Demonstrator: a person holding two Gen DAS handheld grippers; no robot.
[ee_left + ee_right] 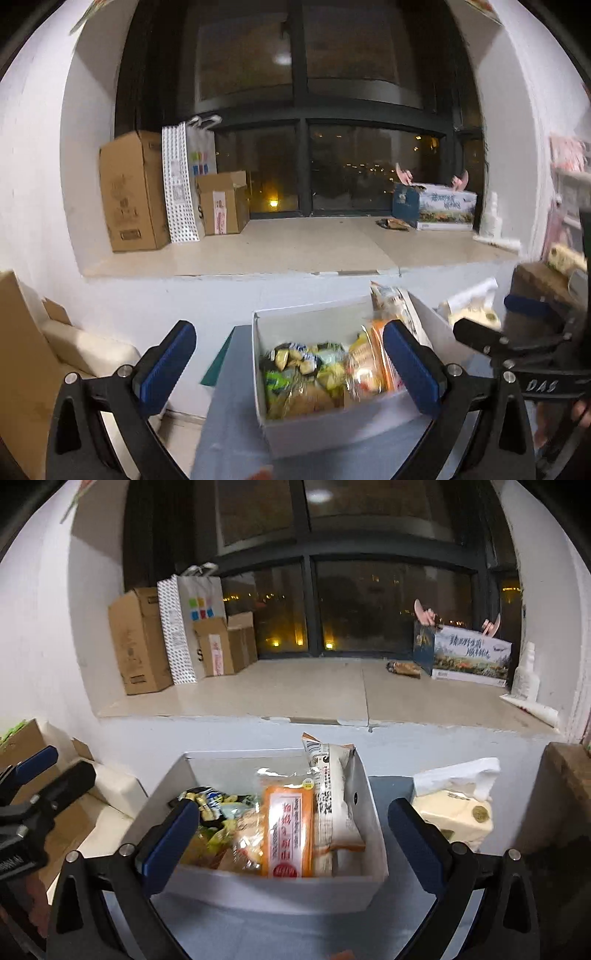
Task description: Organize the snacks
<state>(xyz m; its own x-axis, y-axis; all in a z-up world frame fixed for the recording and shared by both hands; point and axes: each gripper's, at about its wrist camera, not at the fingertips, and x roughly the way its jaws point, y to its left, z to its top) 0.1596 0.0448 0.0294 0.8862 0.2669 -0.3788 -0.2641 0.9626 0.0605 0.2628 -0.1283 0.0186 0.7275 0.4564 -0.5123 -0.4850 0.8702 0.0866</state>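
Left gripper [288, 365]: blue-padded jaws spread wide, nothing between them; the white rectangular cardboard box [332, 424] sits ahead of it, its right finger overlapping the box's right side in that view. Right gripper [291, 845]: jaws likewise spread wide, holding nothing, with the same white box [266, 890] lying between its fingers.

Box contents, right wrist view: an orange-and-clear plastic snack packet [286, 834] stands upright at centre; a white-and-orange wrapped packet [334, 797] leans on the wall at 3 o'clock; small yellow and green wrapped sweets [210, 812] are heaped at 9 o'clock.

The box rests on a grey table surface [258, 934]. A cream tissue pack [456, 812] lies just beside the box at 3 o'clock. Beyond, at 12 o'clock, a beige window ledge [295, 686] carries brown cardboard cartons [138, 642] at 10 o'clock and a blue printed carton [469, 653] at 2 o'clock.
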